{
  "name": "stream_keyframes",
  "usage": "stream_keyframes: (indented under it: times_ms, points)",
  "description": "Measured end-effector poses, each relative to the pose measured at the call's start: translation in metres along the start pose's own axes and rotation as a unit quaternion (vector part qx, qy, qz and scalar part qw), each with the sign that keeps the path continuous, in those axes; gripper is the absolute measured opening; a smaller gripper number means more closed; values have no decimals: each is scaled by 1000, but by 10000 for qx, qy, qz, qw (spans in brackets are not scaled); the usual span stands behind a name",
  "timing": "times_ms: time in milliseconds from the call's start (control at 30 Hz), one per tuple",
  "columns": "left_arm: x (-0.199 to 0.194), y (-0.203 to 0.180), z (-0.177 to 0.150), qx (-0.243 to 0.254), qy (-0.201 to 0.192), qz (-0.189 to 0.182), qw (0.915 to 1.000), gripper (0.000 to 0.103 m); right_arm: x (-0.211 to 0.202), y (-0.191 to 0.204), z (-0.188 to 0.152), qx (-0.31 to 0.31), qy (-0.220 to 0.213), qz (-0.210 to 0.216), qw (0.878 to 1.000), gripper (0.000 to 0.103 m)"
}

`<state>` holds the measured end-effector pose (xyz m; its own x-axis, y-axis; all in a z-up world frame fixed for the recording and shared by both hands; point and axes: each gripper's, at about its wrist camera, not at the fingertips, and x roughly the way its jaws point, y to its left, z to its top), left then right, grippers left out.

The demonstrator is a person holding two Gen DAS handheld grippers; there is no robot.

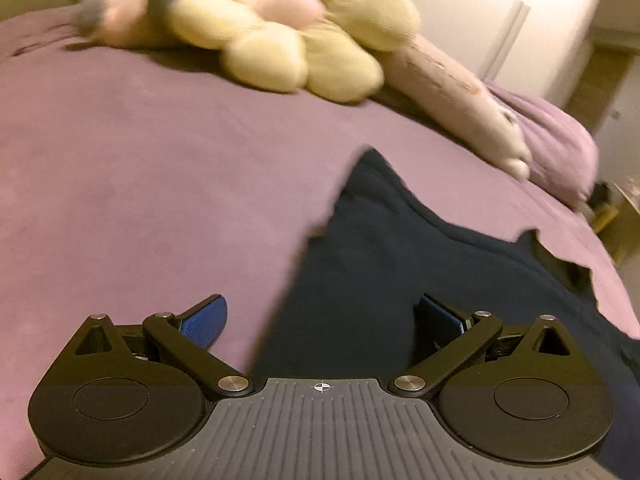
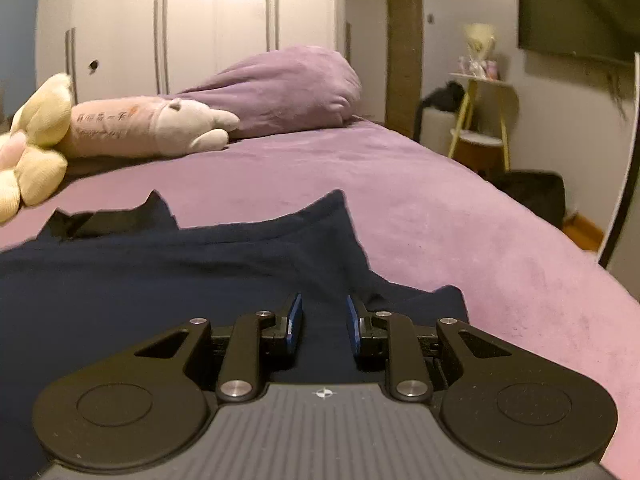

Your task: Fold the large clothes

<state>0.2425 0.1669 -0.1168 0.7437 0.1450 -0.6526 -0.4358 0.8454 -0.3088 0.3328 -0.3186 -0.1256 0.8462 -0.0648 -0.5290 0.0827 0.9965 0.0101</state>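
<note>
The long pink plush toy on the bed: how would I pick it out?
Find the purple bed, then the purple pillow at its head. The long pink plush lies beside it, tube-shaped with printed writing, unlike the lumpy yellow flower plush.

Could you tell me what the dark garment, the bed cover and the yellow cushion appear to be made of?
The dark garment looks like soft, matte navy knit, perhaps cotton jersey: it lies in limp folds with no sheen. The bed cover seems a brushed or fleecy purple fabric, with a faintly napped, mottled surface. The yellow cushion appears plush and stuffed, judging by its puffy rounded lobes, though blur hides the weave.
</note>
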Motion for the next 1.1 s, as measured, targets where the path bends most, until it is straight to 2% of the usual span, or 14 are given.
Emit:
stream_keyframes:
  times_ms: [67, 100, 200, 267, 333, 433, 533, 567, 633, 733, 767, 900, 1033, 1100]
  points:
    - [-18, 6, -2, 202, 36, -51, 9998, 103, -10, 8, 6, -223, 76, -218, 9995, 22]
    - [-27, 10, -6, 271, 123, -173, 9994, 103, -20, 9, 6, -228, 28, -186, 9996, 22]
    - [-54, 33, -23, 88, 616, -762, 9951, 103, -67, 8, -7, -19, -29, 389, 9992, 22]
    - [-68, 52, -36, -266, 969, -1174, 9880, 103, -102, 12, -24, -14, -9, 782, 9969, 22]
    - [-72, 69, -46, -740, 1321, -1617, 9751, 103, -126, 15, -38, 87, 113, 1203, 9926, 22]
    - [-63, 82, -47, -1202, 1468, -1847, 9643, 101, -143, 24, -47, 266, 388, 1650, 9852, 22]
    - [-43, 84, -39, -1451, 1588, -2057, 9547, 98, -143, 40, -40, 233, 552, 1924, 9795, 22]
    - [-36, 82, -37, -1480, 1639, -2116, 9521, 97, -144, 46, -38, 242, 599, 1956, 9785, 22]
    - [-24, 76, -32, -1456, 1694, -2287, 9475, 86, -139, 59, -33, 305, 776, 2009, 9761, 22]
    - [-4, 68, -29, -1509, 1875, -2416, 9401, 84, -129, 79, -27, 323, 967, 2012, 9742, 21]
    - [-1, 67, -30, -1540, 1883, -2461, 9382, 83, -126, 88, -27, 249, 994, 2005, 9743, 20]
    - [16, 64, -25, -1756, 1982, -2550, 9300, 69, -118, 117, -31, -107, 989, 1946, 9758, 17]
    - [16, 63, -22, -1800, 2019, -2647, 9256, 56, -104, 134, -40, -410, 1159, 1756, 9767, 16]
    - [12, 65, -20, -1868, 1968, -2754, 9223, 54, -111, 136, -37, -473, 1117, 1715, 9777, 12]
